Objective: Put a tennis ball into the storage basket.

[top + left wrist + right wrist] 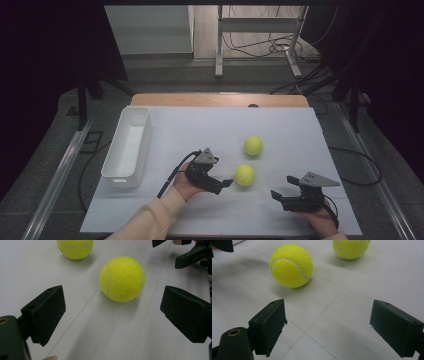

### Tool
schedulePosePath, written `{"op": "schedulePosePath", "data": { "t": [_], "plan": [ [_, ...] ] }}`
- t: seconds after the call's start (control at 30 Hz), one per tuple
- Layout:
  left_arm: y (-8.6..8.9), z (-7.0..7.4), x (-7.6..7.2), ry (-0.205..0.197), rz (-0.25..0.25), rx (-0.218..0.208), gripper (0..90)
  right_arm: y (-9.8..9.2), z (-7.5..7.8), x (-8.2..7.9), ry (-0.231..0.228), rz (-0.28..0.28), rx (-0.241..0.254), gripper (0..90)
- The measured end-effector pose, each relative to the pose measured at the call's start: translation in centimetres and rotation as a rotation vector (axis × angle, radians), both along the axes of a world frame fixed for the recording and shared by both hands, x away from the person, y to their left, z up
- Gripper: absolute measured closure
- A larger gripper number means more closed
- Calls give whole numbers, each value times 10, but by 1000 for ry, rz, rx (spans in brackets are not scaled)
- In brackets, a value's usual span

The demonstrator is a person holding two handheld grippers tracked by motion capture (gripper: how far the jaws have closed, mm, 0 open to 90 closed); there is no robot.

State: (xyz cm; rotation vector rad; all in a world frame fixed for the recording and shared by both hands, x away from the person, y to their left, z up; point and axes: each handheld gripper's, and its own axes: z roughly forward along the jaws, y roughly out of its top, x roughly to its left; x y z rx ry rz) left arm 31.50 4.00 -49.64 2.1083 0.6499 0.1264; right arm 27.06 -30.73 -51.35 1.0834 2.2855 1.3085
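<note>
Left tool (226,184) is spread wide, aimed at the near tennis ball (245,175), which lies on the white tabletop (200,130) just off its tips toward 2 o'clock, untouched. That ball is bright yellow-green felt with a curved white seam and rests beside a thin line in the tabletop. Right tool (278,198) also stands apart, holding nothing. A second tennis ball (253,145) sits close by at 1 o'clock of the first; a white bin (120,170) stands at 9 o'clock.

2 yellow-green tennis balls (245,175) with white seams, white bin (127,146), black grippers (226,184) with grey plates
</note>
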Motion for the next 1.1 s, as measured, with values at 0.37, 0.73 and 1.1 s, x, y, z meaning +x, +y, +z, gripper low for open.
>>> {"op": "schedulePosePath", "data": {
  "t": [0.37,0.73,1.1],
  "plan": [
    [-20,-2,5,8,-31,11,67,0,0,0,4,-5,-10,138],
    [-32,-4,11,15,-48,22,66,-1,1,0,-9,-12,-3,138],
    [-46,-10,18,25,-69,52,66,-1,0,0,-2,-12,-7,137]
  ]
}}
